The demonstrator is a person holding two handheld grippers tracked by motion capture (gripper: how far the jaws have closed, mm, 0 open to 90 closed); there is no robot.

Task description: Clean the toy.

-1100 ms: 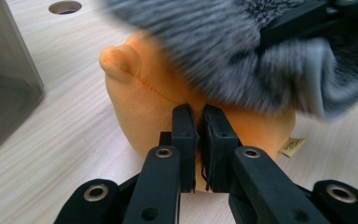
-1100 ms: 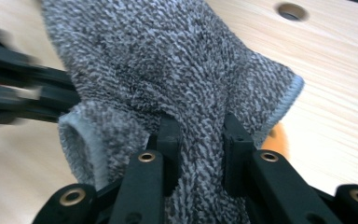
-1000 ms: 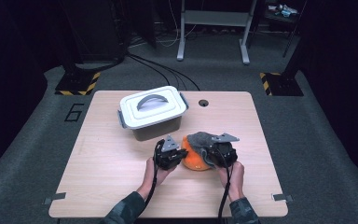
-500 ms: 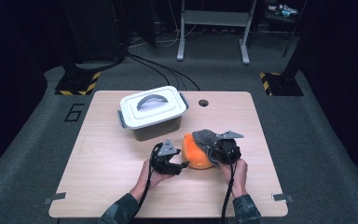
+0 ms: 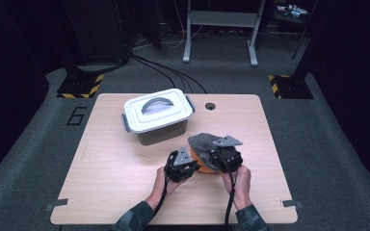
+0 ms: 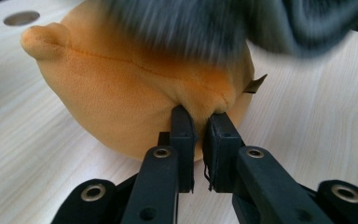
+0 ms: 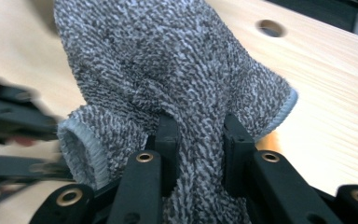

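An orange plush toy lies on the table with a grey knitted cloth draped over its top. My left gripper is at the plush's left side. In the left gripper view its jaws have just closed, and the left gripper pinches a fold of the orange plush under the blurred grey cloth. My right gripper is shut on the grey cloth, with the fabric bunched in the right gripper.
A white lidded box with a grey handle stands at the back left of the wooden table. A round hole is near the table's far edge. A blurred black gripper sits left of the cloth.
My left gripper drew back slightly, then came in to the plush and closed on its fabric. The right gripper shifted a little, still holding the grey cloth.
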